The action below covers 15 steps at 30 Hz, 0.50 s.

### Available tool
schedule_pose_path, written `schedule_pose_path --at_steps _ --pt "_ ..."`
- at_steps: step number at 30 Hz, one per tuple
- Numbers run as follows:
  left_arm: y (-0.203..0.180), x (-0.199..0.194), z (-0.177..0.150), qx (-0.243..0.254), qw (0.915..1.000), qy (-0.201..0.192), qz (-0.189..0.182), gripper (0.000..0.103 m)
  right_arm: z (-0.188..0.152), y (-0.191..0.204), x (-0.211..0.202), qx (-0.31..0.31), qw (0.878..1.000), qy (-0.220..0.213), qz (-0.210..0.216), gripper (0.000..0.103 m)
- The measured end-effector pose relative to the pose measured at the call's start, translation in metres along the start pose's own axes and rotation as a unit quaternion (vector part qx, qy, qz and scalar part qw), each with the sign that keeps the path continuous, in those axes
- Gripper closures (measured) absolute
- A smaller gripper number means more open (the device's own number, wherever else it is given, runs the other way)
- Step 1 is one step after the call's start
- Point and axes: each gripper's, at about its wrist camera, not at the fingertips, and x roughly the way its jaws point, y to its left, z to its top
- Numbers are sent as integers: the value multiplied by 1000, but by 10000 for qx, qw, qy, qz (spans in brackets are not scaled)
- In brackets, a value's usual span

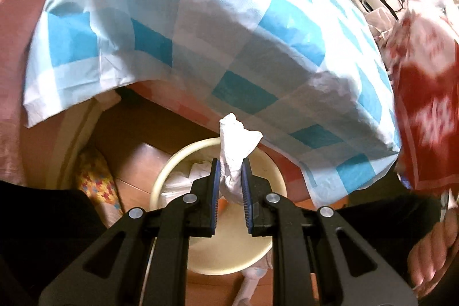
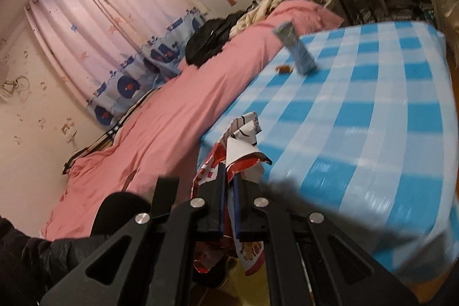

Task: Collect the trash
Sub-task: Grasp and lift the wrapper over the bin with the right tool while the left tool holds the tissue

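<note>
My left gripper (image 1: 231, 177) is shut on a crumpled white tissue (image 1: 233, 145) and holds it above a cream round bin (image 1: 229, 257) that stands on the floor beside the bed, with white trash inside. My right gripper (image 2: 228, 188) is shut on a red and white snack wrapper (image 2: 241, 142) at the near edge of the blue checked cloth (image 2: 358, 119). The wrapper also shows blurred at the right of the left wrist view (image 1: 424, 93). A blue-grey packet (image 2: 297, 48) and a small brown scrap (image 2: 282, 68) lie far on the cloth.
The blue checked cloth (image 1: 200, 27) covers a bed with a pink sheet (image 2: 160, 119). Dark clothes (image 2: 212, 39) are piled at the far end. A cardboard box (image 1: 137, 165) and a colourful bag (image 1: 97, 182) sit under the bed. A pink curtain (image 2: 94, 19) hangs behind.
</note>
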Motion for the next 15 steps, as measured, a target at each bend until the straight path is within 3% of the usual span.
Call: schedule_pose_path --at_steps 7,15 --pt "-6 -11 -6 259 9993 -159 210 89 -33 -7 10 644 9966 518 -2 98" --pt "-11 -10 -15 432 9986 -57 284 89 -49 -4 28 655 9910 1098 -403 94"
